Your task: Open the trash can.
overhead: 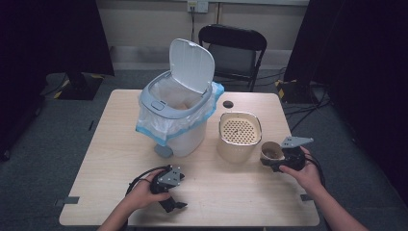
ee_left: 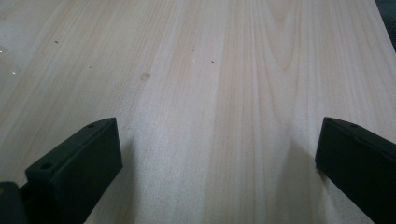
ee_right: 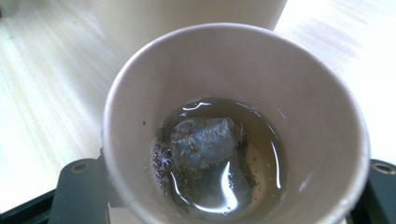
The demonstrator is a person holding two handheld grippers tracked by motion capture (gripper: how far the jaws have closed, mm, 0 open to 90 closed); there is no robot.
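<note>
A paper cup (overhead: 271,152) is held by the right gripper (overhead: 272,162), with one black jaw pressed on each side of it. The cup is seen at about 4 o'clock on the worktop (overhead: 115,144), just beside the cream strainer pot (overhead: 239,135), which sits at its 10 o'clock. Some brown tea and a wet tea bag (ee_right: 203,141) are seen inside the cup. The left gripper (overhead: 174,205) is kept low at about 7 o'clock, with its jaws spread wide over bare wood and nothing between them. A white bin (overhead: 175,110) with its lid up is seen at about 11 o'clock.
</note>
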